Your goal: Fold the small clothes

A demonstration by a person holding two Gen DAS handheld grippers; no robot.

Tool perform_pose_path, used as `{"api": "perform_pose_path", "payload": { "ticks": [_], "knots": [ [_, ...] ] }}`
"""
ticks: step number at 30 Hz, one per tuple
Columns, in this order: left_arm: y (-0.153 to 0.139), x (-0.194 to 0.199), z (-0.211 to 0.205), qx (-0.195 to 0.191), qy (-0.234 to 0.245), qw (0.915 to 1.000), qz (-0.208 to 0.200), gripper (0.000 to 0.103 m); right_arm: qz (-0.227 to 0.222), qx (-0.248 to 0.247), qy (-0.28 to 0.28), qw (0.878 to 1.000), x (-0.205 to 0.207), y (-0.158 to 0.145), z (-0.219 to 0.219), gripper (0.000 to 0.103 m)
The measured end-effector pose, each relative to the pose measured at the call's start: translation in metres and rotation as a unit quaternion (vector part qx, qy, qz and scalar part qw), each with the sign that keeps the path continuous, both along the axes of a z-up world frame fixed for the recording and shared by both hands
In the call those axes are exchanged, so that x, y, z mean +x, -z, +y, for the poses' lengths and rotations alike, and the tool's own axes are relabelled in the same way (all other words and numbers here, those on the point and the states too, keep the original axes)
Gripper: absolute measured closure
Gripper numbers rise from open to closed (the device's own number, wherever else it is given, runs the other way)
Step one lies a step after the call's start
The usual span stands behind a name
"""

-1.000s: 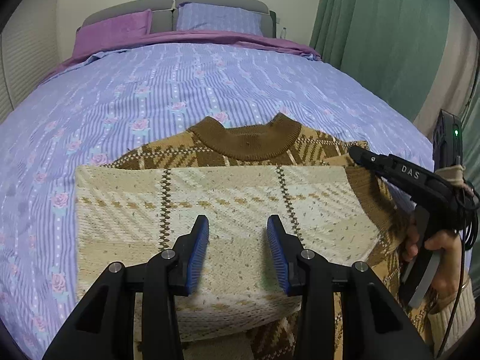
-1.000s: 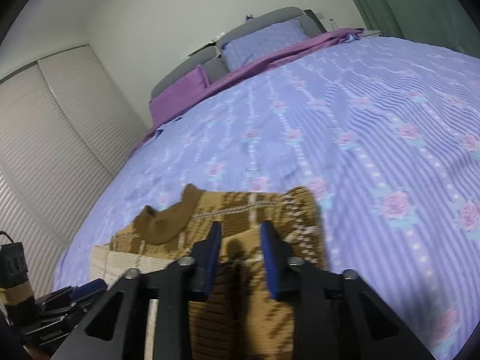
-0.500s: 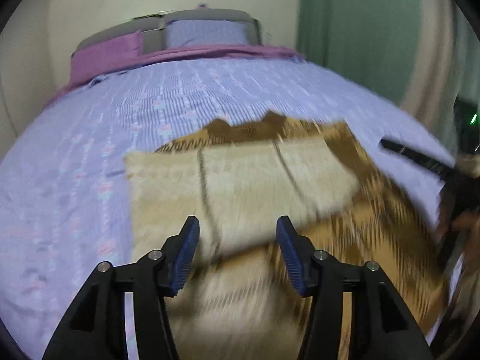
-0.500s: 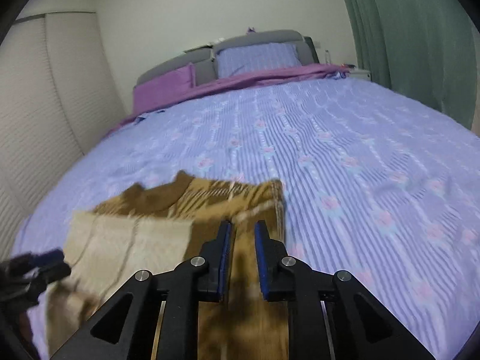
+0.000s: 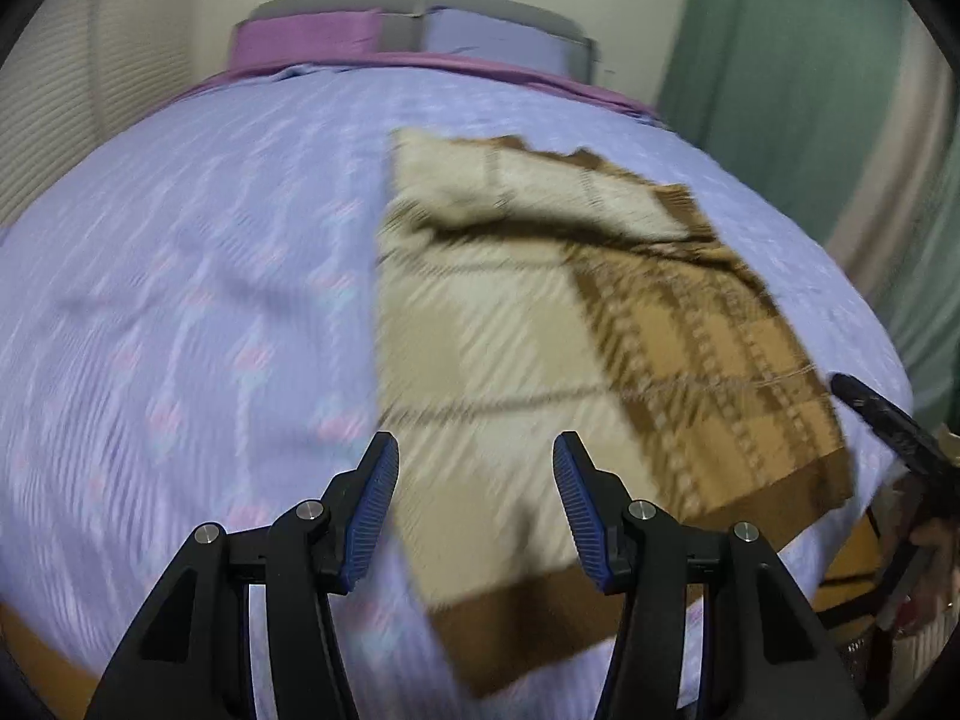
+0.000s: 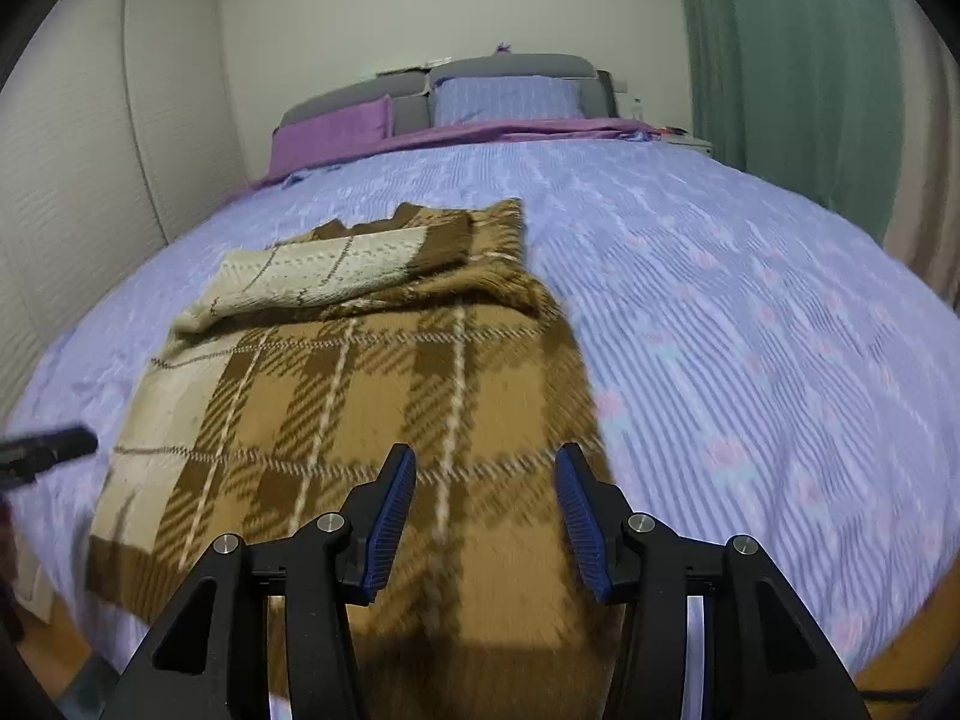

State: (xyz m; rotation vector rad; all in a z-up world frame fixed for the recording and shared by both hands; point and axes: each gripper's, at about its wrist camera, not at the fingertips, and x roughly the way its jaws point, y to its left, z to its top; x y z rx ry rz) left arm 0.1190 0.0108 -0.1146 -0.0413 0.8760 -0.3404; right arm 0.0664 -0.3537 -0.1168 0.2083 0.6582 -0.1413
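A brown and cream plaid sweater point(image 5: 540, 348) lies flat on the bed, with a cream sleeve point(image 6: 324, 270) folded across its upper part. Its hem reaches the bed's near edge. My left gripper point(image 5: 474, 510) is open and empty, hovering above the sweater's lower left part. My right gripper point(image 6: 486, 516) is open and empty, above the sweater's lower right part point(image 6: 420, 420). The right gripper's finger shows at the right edge of the left wrist view point(image 5: 882, 414); the left gripper's finger shows at the left edge of the right wrist view point(image 6: 48, 447).
The bed has a lilac floral striped cover point(image 6: 750, 312), purple and lilac pillows point(image 6: 510, 99) and a grey headboard at the far end. Green curtains point(image 6: 792, 60) hang on the right, a white wardrobe point(image 6: 90, 180) on the left.
Both grippers have pulled back toward the sweater's hem and the bed's near edge. The right gripper's jaws have opened wide and let go of the sleeve. The left jaws have opened wider.
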Motion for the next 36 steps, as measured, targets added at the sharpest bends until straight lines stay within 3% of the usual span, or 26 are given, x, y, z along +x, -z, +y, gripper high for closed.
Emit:
{"api": "perform_pose_path", "payload": {
  "ticks": [3, 6, 10, 13, 16, 17, 19, 21, 25, 27, 29, 32, 36],
  "knots": [
    [0.013, -0.018, 0.004, 0.009, -0.015, 0.9997, 0.016, 0.050, 0.001, 0.017, 0.043, 0.999, -0.014, 0.004, -0.015, 0.054],
    [0.028, -0.031, 0.009, -0.031, -0.042, 0.9973, 0.052, 0.050, 0.007, 0.031, 0.029, 0.999, -0.020, 0.008, -0.010, 0.054],
    [0.046, -0.045, 0.020, -0.064, -0.083, 0.9905, 0.089, 0.050, 0.037, 0.012, 0.062, 0.997, -0.032, 0.020, -0.004, 0.051],
    [0.056, -0.052, 0.012, -0.113, -0.057, 0.9853, 0.115, 0.050, 0.051, 0.070, 0.043, 0.995, -0.035, 0.038, -0.006, 0.048],
    [0.059, -0.050, 0.002, -0.154, -0.048, 0.9798, 0.118, 0.050, 0.030, 0.152, 0.037, 0.987, -0.042, 0.053, -0.013, 0.045],
    [0.058, -0.047, -0.002, -0.161, -0.043, 0.9800, 0.110, 0.052, 0.023, 0.168, 0.036, 0.985, -0.043, 0.057, -0.015, 0.043],
    [0.052, -0.044, -0.012, -0.163, -0.034, 0.9817, 0.093, 0.072, 0.021, 0.196, 0.037, 0.980, -0.041, 0.062, -0.021, 0.043],
    [0.046, -0.037, -0.020, -0.168, -0.032, 0.9821, 0.079, 0.084, 0.010, 0.216, 0.039, 0.976, -0.041, 0.063, -0.025, 0.041],
    [0.047, -0.034, -0.022, -0.167, -0.040, 0.9820, 0.077, 0.089, -0.012, 0.242, 0.045, 0.969, -0.042, 0.066, -0.029, 0.041],
    [0.047, -0.041, -0.017, -0.168, -0.044, 0.9820, 0.073, 0.089, -0.013, 0.236, 0.053, 0.970, -0.044, 0.066, -0.028, 0.054],
    [0.047, -0.043, -0.016, -0.164, -0.044, 0.9832, 0.067, 0.090, -0.008, 0.232, 0.051, 0.971, -0.047, 0.068, -0.027, 0.080],
    [0.045, -0.044, -0.016, -0.166, -0.044, 0.9831, 0.065, 0.091, -0.005, 0.236, 0.049, 0.971, -0.048, 0.068, -0.024, 0.089],
    [0.043, -0.045, -0.014, -0.174, -0.057, 0.9810, 0.065, 0.092, -0.007, 0.212, 0.075, 0.974, -0.051, 0.061, -0.018, 0.093]
  ]
}}
